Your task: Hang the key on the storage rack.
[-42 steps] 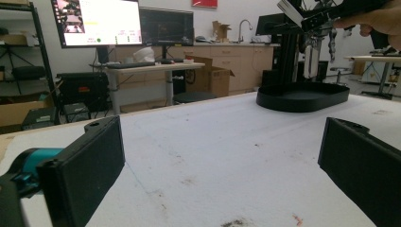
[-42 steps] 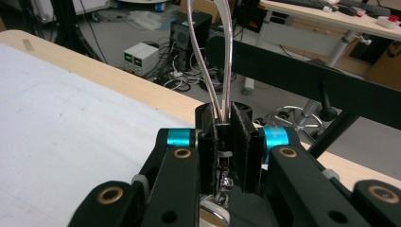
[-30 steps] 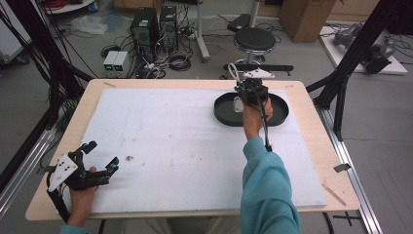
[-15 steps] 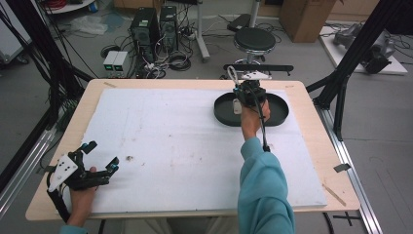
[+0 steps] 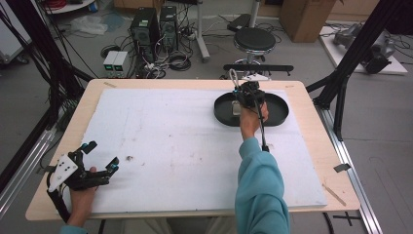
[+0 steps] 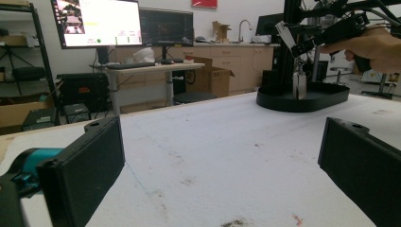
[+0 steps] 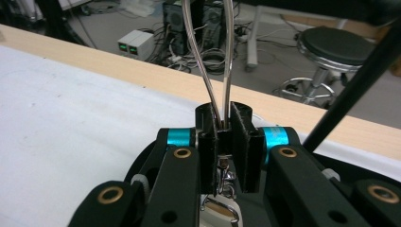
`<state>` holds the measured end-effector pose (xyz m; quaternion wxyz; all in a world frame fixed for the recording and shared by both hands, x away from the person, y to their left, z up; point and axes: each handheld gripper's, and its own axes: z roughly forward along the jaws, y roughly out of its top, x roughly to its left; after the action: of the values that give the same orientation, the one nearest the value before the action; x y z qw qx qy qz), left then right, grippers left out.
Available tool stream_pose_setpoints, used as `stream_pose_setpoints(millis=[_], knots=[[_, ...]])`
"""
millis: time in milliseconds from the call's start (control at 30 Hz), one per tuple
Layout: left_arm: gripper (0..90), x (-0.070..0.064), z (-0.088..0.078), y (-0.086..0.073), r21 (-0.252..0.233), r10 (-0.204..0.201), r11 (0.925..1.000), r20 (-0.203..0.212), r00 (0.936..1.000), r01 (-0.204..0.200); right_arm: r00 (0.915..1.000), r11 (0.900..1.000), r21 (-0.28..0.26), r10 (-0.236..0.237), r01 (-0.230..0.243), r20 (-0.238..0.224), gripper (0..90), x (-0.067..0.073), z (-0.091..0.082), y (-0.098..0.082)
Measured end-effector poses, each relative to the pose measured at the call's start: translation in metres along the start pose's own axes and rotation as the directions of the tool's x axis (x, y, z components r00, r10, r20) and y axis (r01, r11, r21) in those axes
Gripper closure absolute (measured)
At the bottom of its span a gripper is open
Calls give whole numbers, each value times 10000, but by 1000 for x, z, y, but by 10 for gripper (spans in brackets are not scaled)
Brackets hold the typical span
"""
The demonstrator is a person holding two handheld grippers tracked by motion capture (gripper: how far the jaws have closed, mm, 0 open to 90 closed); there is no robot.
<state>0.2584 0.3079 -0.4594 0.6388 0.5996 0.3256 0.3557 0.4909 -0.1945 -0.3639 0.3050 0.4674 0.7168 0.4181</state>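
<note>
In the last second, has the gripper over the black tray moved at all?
No. The right gripper sits over the same spot of the black tray, shut on a metal tool's handle, just as before.

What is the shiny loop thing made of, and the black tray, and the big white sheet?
The loop squeezed in the right gripper looks like polished metal wire: thin, silvery, with bright reflections. The black tray seems to be matte plastic, with a dull, even surface, though I can't be sure. The white sheet looks like foam board or felt: grainy, soft-looking and slightly stained.
</note>
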Motion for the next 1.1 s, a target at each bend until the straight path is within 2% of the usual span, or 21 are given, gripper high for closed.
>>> stream_pose_setpoints(millis=[67, 633, 800, 867, 900, 1033, 1067, 1100], knots=[[17, 0, 0, 0, 6, 5, 10000, -1, 10000, -5, 10000, 10000, 37, -36, 36, 60, 821, 1, 1, 0], [17, 0, 0, 0, -10, -22, 10000, 1, 10000, 22, 9994, 9998, 166, -55, 61, -345, 797, -3, 5, -2], [17, 0, 0, 0, -3, -25, 10000, 1, 10000, 25, 9991, 10000, 27, 63, -62, -424, 778, -6, 2, -1], [17, 0, 0, 0, -4, -27, 10000, 2, 10000, 27, 9986, 9999, -42, 121, -124, -520, 717, -7, 1, 0], [17, 0, 0, 0, -2, -24, 10000, 3, 10000, 24, 9980, 9999, -76, 145, -150, -615, 654, -9, 0, 0], [17, 0, 0, 0, 0, -26, 10000, 2, 10000, 26, 9945, 9983, -332, 442, -475, -945, 275, -12, -4, 0], [17, 0, 0, 0, 3, -27, 10000, 0, 10000, 27, 9952, 9986, -263, 433, -457, -876, 158, -12, -6, 1], [17, 0, 0, 0, 18, -20, 10000, -2, 10000, 20, 9969, 9986, -75, 512, -517, -600, 59, -11, -8, 1]])
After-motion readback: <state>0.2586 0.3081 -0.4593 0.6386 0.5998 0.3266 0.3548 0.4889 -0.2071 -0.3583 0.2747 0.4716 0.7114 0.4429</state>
